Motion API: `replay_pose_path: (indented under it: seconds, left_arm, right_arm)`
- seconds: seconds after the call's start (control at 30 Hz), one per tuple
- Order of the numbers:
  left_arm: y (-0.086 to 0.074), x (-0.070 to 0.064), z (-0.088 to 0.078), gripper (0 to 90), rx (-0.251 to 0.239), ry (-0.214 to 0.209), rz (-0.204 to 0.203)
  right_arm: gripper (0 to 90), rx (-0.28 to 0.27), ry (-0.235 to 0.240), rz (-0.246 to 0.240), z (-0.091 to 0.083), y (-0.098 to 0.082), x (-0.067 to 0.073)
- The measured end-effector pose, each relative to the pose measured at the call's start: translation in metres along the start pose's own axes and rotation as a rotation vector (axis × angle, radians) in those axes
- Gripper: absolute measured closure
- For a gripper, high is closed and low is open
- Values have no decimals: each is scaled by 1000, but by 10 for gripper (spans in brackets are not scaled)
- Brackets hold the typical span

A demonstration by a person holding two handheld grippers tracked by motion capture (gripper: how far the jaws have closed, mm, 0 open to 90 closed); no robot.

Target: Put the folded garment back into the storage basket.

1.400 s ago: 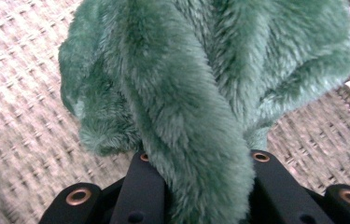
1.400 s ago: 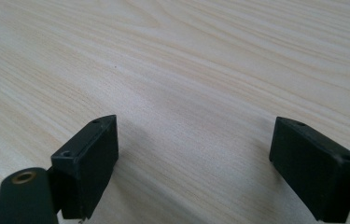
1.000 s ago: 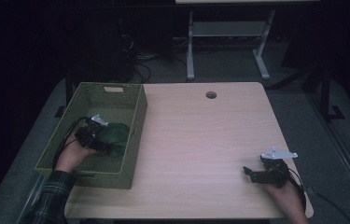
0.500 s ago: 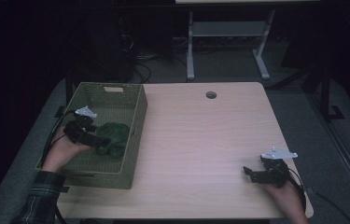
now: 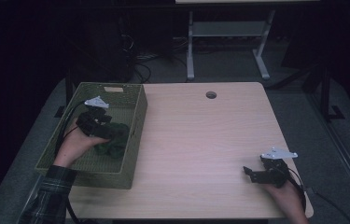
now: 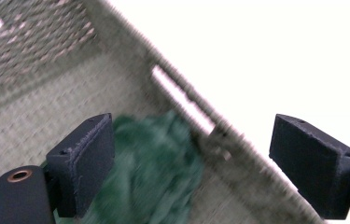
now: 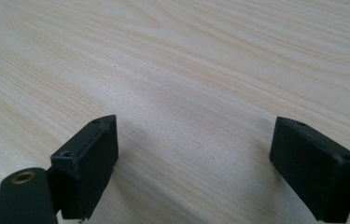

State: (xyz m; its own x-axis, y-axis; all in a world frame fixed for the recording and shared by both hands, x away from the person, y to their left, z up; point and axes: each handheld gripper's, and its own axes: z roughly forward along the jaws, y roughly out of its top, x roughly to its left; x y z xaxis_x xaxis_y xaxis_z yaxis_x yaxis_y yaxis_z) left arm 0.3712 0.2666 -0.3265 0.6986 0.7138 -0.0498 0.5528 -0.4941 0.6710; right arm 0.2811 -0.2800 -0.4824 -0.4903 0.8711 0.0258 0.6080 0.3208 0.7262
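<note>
cloth [image 5: 113, 142] dark green, crumpled; lying loose in basket [image 5: 116, 175]

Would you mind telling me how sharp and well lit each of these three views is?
High view: dim, dark surroundings, pale wooden table legible. Left gripper view: motion-blurred dark green cloth and woven olive basket, tabletop beyond blown out white. Right gripper view: sharp, evenly lit wood grain.

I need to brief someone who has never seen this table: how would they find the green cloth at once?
Start at the light wooden table and go to its left edge, where an olive woven basket stands. Inside, against the wall nearest the tabletop, lies the dark green cloth, crumpled in a heap just below the open left tongs. It is the one soft, dark lump on the basket's pale woven floor.
</note>
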Motion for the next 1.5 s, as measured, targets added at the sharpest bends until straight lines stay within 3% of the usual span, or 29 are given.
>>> replay_pose_path:
  seconds: [0.4,0.77,0.97,1.07,1.23,1.3,1.5]
  left_arm:
    - [30,-42,17,135,-63,-63,41]
    - [42,-94,43,135,-55,-112,120]
    - [35,-122,65,135,-35,-137,143]
    - [29,-130,76,135,-28,-122,149]
    - [18,-138,93,134,-28,-115,144]
    - [10,-143,106,134,-18,-114,152]
    - [-1,-148,121,134,7,-95,180]
  right_arm:
    - [136,4,2,-3,0,0,0]
    - [76,17,-5,7,1,1,0]
    - [24,31,-6,9,3,1,0]
    - [20,31,-8,9,3,1,0]
    - [20,32,-8,10,3,1,0]
    - [21,32,-8,10,3,1,0]
    - [21,32,-8,9,3,1,0]
